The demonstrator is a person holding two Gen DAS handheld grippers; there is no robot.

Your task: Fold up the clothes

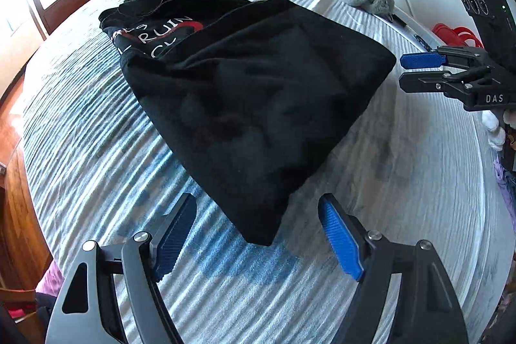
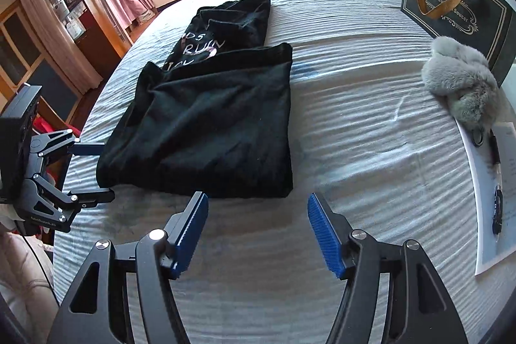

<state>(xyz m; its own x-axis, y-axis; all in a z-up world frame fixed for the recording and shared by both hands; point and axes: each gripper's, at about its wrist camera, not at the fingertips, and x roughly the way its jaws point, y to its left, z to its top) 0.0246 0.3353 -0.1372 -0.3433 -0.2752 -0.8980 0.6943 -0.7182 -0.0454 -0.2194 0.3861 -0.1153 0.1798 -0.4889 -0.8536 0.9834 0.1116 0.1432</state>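
Note:
A black T-shirt [image 1: 251,92] with white lettering lies folded on the striped cloth of the table [image 1: 90,134]; its lower part is doubled over the print. In the left wrist view my left gripper [image 1: 258,224] stands open, with the shirt's near corner lying between its blue pads [image 1: 338,234] without being pressed. The right gripper [image 1: 401,71] hovers just off the shirt's right corner. In the right wrist view the T-shirt [image 2: 209,124] lies just beyond my open right gripper [image 2: 256,208], which has nothing between its fingers. The left gripper [image 2: 109,171] sits open at the shirt's near left corner.
A dark gift bag [image 2: 451,12] with a brown ribbon handle stands at the far right, with a grey fluffy item [image 2: 461,83] in front of it. A sheet of paper [image 2: 483,240] with pens lies at the right edge. Wooden cabinets and curtains line the room behind.

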